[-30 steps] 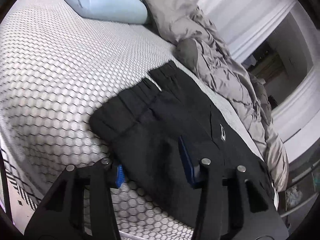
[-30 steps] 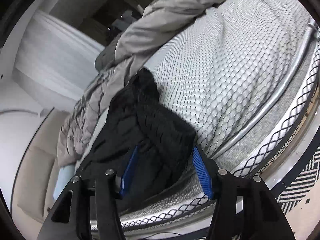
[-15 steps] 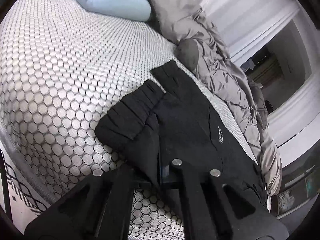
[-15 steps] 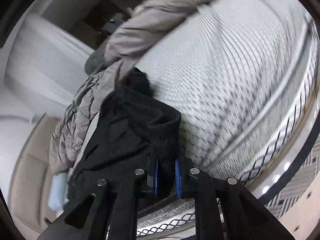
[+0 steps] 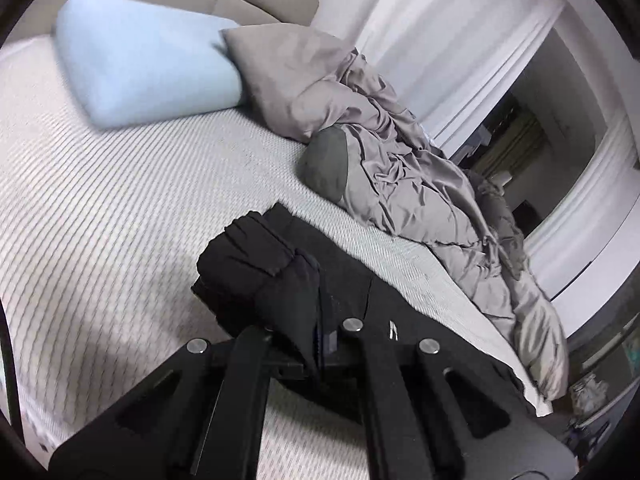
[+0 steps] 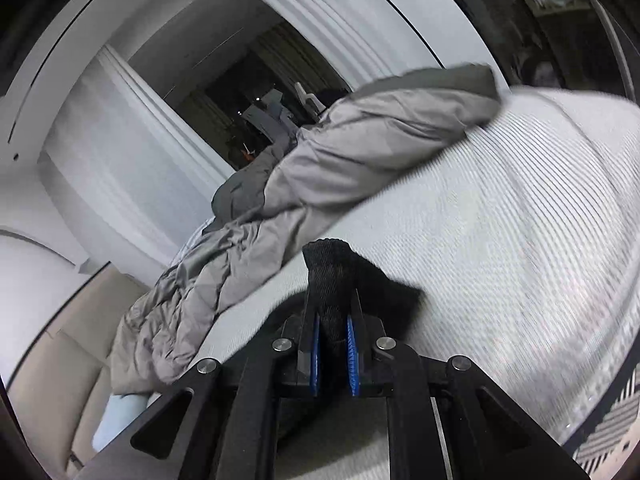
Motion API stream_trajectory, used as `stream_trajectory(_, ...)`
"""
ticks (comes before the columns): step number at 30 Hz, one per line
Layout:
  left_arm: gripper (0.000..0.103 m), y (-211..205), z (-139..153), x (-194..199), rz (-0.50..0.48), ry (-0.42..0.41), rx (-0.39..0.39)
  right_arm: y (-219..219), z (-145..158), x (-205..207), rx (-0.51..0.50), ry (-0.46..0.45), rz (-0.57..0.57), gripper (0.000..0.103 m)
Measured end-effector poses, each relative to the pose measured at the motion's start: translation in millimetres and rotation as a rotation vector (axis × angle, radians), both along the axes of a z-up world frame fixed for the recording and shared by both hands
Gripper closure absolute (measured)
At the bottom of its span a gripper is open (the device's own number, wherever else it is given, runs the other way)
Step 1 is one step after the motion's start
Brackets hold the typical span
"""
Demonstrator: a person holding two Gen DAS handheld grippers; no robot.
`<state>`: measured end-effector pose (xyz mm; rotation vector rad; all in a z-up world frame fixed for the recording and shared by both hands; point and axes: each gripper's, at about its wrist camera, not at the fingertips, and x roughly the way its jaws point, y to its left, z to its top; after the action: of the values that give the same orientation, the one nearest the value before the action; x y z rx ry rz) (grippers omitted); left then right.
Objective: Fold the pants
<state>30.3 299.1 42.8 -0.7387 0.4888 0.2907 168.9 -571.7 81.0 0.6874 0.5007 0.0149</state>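
A: Left gripper (image 5: 320, 344)?
B: Jaws clamped on the pants (image 5: 276, 280), waist end bunched and raised off the bed (image 5: 120, 208).
A: Right gripper (image 6: 334, 354)?
B: Jaws clamped on a cuff, raised. Duvet (image 6: 320, 168) beyond; pillow (image 5: 144, 68) at the head.

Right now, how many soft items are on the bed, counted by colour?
Black: 1, the pants, pinched by left gripper and right gripper.
Light blue: 1, pillow.
Grey: 2, pillow and rumpled comforter.
Total: 4.
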Motion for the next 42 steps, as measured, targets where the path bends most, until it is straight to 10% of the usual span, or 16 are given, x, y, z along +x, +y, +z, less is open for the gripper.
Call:
stream_trajectory(6, 0.102, 18, 5, 137, -0.004, 0.148, 0.06, 22, 4, 138, -0.133, 0.11, 0.024, 0.092)
stream_trajectory(10, 0.063, 28, -25, 207, -0.063, 0.311, 0.032, 38, -18, 222, -0.221, 0.224, -0.038, 0.055)
stream_trajectory(14, 0.02, 44, -27, 194, 0.028, 0.258, -0.013, 41, -32, 223, -0.227, 0.232, -0.082, 0.044)
stream_trajectory(17, 0.02, 49, -25, 179, 0.033, 0.234, -0.056, 48, -31, 190, -0.213, 0.163, -0.049, 0.028)
stream_trajectory(25, 0.034, -9, -66, 134, -0.037, 0.284, -0.154, 80, -32, 124, -0.153, 0.135, 0.063, 0.026)
stream_trajectory(31, 0.103, -23, -84, 162, -0.05, 0.265, -0.144, 103, -47, 89, -0.116, 0.099, 0.156, 0.024)
stream_trajectory(37, 0.103, -22, -57, 112, -0.031, 0.166, -0.1, 105, -63, 85, -0.17, 0.14, 0.176, 0.024)
stream_trajectory(42, 0.103, -11, -94, 109, -0.019, 0.315, -0.089, 97, -65, 85, -0.173, 0.141, 0.168, 0.024)
